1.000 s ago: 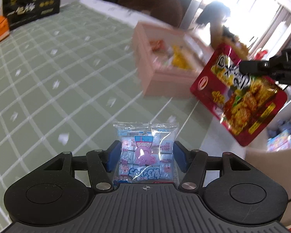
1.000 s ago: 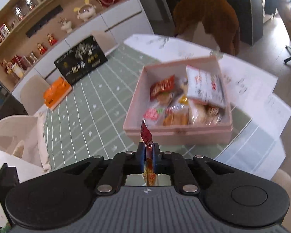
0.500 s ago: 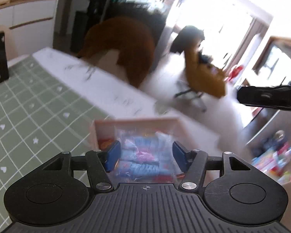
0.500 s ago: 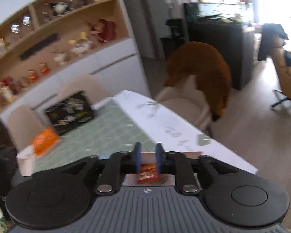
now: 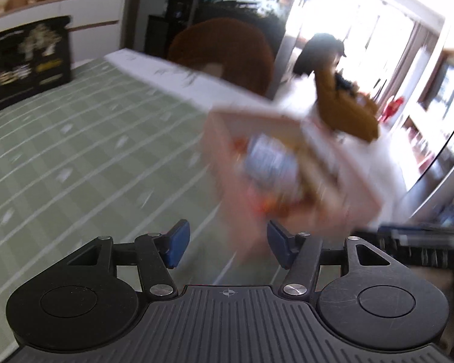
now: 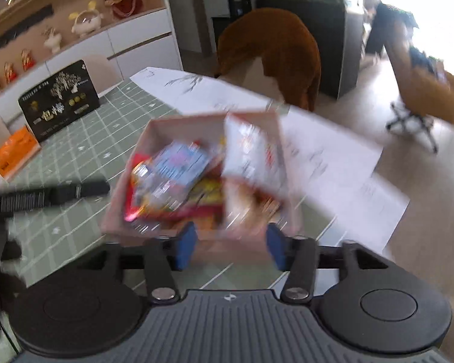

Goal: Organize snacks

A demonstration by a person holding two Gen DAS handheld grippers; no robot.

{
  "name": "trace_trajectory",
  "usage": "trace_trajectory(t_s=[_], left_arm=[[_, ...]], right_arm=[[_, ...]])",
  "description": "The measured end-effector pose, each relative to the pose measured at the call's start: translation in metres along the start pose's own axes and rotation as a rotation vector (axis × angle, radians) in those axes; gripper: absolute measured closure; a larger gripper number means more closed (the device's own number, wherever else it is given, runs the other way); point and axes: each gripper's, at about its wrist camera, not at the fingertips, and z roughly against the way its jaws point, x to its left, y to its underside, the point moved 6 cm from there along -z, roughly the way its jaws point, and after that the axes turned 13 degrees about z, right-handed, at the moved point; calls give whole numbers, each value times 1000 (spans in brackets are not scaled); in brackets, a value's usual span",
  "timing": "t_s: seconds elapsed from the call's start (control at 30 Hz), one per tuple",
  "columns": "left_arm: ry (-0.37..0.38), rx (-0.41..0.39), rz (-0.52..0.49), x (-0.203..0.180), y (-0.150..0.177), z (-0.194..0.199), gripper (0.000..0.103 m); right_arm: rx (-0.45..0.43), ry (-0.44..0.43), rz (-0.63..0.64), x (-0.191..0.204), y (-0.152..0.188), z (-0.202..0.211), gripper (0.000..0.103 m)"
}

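Green checked tablecloth (image 6: 75,157) covers the table; a black gift box (image 6: 59,101) and an orange pack (image 6: 15,151) lie at its far left. Left gripper (image 5: 224,243): fingers spread, nothing between them. Pink snack box (image 6: 154,139) lies ahead and right of it, on the table. Right gripper (image 6: 230,245): fingers spread, empty, directly before the box's near wall and the nearer of the two. Motion blur hides box orientation. Inside the box, left to right: a red packet (image 6: 133,208), a blue-and-white packet (image 6: 178,172) on top, a white packet (image 6: 251,157) leaning at the right wall. Judgement: no snack remains in either gripper.
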Motion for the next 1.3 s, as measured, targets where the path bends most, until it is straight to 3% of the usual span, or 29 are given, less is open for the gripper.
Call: trace_trajectory(t_s=[0.07,0.23,0.4,0.53,0.6,0.8,1.0,1.3], left_arm=[[-40,-2,-8,18,29,15,41],[-101,7,-4,53,61,27,41],[-99,-14,-67,64,68,18,40],[-118,-53,-177,51,70,8,38],[-106,-77,-185,46,72,5,38],[-93,-125,-194,42,71,-1,37],[-96,-127,-198,37,67,-9,36],[-87,-128,-195,36,67,-10,36]], right_arm=[[10,-2,-43,17,23,-5,43],[89,-19,-22,73,66,-19,43],[71,86,89,109,80,-23,34],[57,181,61,109,79,-29,7],[54,204,5,100,83,-32,1],[11,248,-48,83,90,-30,0],[-112,285,-41,81,103,-24,0],[-109,303,-58,79,105,-21,0]])
